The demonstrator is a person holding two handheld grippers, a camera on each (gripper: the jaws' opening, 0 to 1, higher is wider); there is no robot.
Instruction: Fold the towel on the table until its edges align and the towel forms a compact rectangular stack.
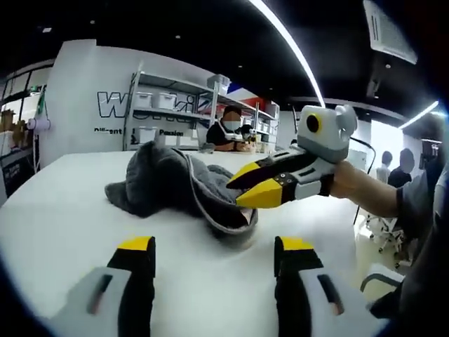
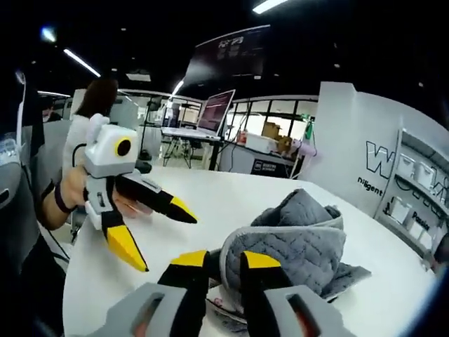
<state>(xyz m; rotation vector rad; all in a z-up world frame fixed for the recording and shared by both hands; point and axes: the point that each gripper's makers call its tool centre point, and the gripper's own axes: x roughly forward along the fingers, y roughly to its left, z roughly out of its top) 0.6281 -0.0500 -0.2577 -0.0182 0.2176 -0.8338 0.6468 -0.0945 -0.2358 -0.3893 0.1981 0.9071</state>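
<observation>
Towel lies crumpled on the table, its edge pinched by the right gripper, left gripper spread wide

Bright overhead strips, fisheye-warped edges

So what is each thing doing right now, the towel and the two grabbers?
towel: crumpled in a heap on the white table, not folded flat yet.
left gripper: open, jaws apart, holding nothing, just short of the towel.
right gripper: shut on the towel's piped edge.
</observation>
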